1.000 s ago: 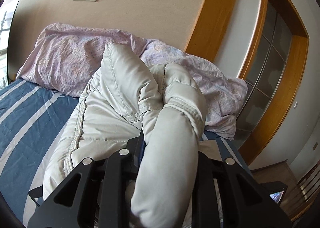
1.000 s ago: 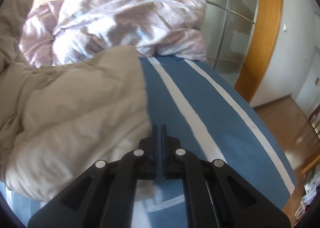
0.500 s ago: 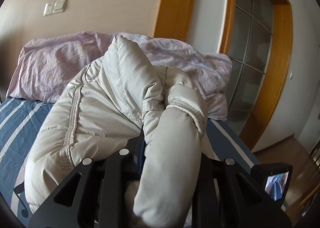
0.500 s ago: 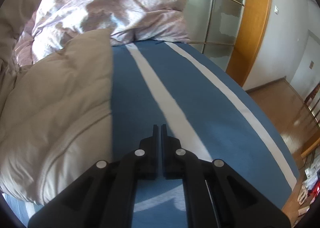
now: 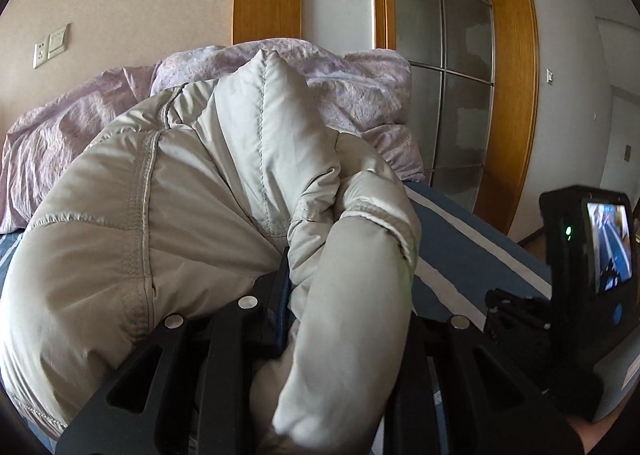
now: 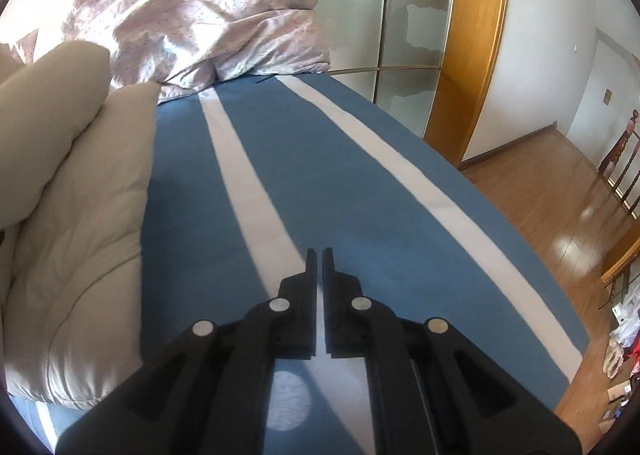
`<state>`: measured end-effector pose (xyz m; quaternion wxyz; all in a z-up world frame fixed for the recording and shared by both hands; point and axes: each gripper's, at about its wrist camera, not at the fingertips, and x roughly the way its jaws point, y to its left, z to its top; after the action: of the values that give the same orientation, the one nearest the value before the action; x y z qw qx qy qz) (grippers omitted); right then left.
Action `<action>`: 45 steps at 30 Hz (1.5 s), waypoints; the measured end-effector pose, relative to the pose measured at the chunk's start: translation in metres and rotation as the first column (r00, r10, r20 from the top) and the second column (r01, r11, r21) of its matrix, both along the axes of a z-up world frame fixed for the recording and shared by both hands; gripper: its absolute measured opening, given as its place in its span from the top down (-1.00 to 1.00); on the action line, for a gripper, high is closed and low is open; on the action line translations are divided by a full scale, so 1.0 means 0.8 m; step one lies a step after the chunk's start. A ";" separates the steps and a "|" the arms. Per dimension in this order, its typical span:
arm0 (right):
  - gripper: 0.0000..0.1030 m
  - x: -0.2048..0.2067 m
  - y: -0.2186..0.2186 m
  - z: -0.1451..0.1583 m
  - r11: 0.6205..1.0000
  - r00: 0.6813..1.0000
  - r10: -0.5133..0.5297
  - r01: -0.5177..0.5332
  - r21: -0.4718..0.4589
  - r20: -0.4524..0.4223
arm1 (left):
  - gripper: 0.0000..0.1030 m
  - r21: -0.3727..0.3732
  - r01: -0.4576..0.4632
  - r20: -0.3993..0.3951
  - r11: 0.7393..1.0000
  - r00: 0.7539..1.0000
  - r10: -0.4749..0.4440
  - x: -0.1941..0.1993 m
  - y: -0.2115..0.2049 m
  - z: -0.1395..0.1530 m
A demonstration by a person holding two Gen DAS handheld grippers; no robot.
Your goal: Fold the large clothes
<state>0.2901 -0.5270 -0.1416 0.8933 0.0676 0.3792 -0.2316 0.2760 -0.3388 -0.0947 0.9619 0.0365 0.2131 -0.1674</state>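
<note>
Left gripper point(image 5: 344, 295) raised above the bed, pinching a puffy fold of the beige down jacket point(image 5: 168, 215), whose bulk drapes over the left finger and hides the right one. Right gripper point(image 6: 319, 259) held level over the blue striped sheet point(image 6: 360, 191), fingers nearly pressed together around nothing, a thin slit between them. Jacket heaped at left, touching the lilac duvet point(image 6: 208, 11) at the far end; bare sheet running right to the bed edge, wooden floor point(image 6: 560, 191) beyond.
</note>
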 end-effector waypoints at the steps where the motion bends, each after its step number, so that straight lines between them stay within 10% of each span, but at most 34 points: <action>1: 0.93 -0.001 -0.003 0.002 1.000 1.000 0.007 -0.008 0.001 0.011 | 0.60 0.001 0.004 0.003 1.000 1.000 -0.004 -0.002 0.000 -0.002; 22: 0.93 -0.023 -0.003 0.040 0.999 0.992 0.048 -0.049 0.007 0.115 | 0.42 0.062 0.105 -0.023 0.993 0.994 -0.104 -0.025 0.002 0.003; 27: 0.93 -0.031 -0.005 0.049 0.999 0.989 0.038 -0.042 0.020 0.142 | 0.08 0.027 0.198 -0.007 0.980 0.980 -0.198 -0.041 0.002 0.014; 30: 0.93 -0.040 -0.004 0.057 0.999 0.987 0.039 -0.041 0.007 0.157 | -0.89 -0.043 0.335 0.011 0.941 0.942 -0.334 -0.045 -0.001 0.025; 35: 0.91 -0.053 -0.014 0.064 1.000 0.984 -0.012 0.007 0.030 0.175 | -0.87 -0.025 0.396 0.055 0.918 0.917 -0.394 -0.064 0.001 0.057; 39: 0.91 -0.059 -0.011 0.072 0.999 0.982 -0.012 0.004 0.044 0.189 | -0.86 -0.056 0.344 0.086 0.937 0.937 -0.339 -0.084 0.049 0.099; 45: 0.91 -0.067 0.043 0.120 0.996 0.964 0.078 -0.084 0.012 0.254 | -0.69 -0.056 0.024 0.062 0.998 0.998 -0.021 -0.029 0.182 0.137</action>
<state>0.2365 -0.4923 -0.0453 0.9424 0.0912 0.2669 -0.1799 0.2527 -0.1936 0.0152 0.9667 0.0169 0.1781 -0.1829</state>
